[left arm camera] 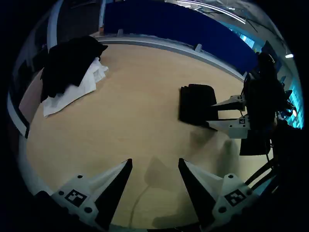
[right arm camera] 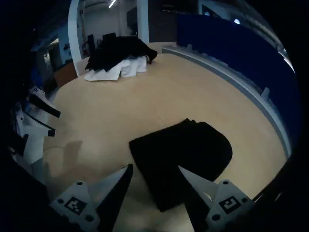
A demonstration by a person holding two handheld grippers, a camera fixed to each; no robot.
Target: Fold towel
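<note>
A folded black towel (right arm camera: 181, 162) lies flat on the light wooden table (right arm camera: 154, 96), just ahead of my right gripper (right arm camera: 155, 170), which is open with nothing between its fingers. In the left gripper view the same black towel (left arm camera: 197, 103) lies at mid right, with the right gripper (left arm camera: 228, 114) open at its right edge. My left gripper (left arm camera: 155, 164) hovers open over bare table, well short of the towel. In the right gripper view the left gripper (right arm camera: 52, 120) shows at the far left edge, open.
A heap of black and white cloth (left arm camera: 71, 73) sits at the far left corner of the table, seen also in the right gripper view as the cloth heap (right arm camera: 117, 58) at the back. A blue partition (left arm camera: 185, 27) runs behind the table. A person (left arm camera: 266, 89) stands at the right.
</note>
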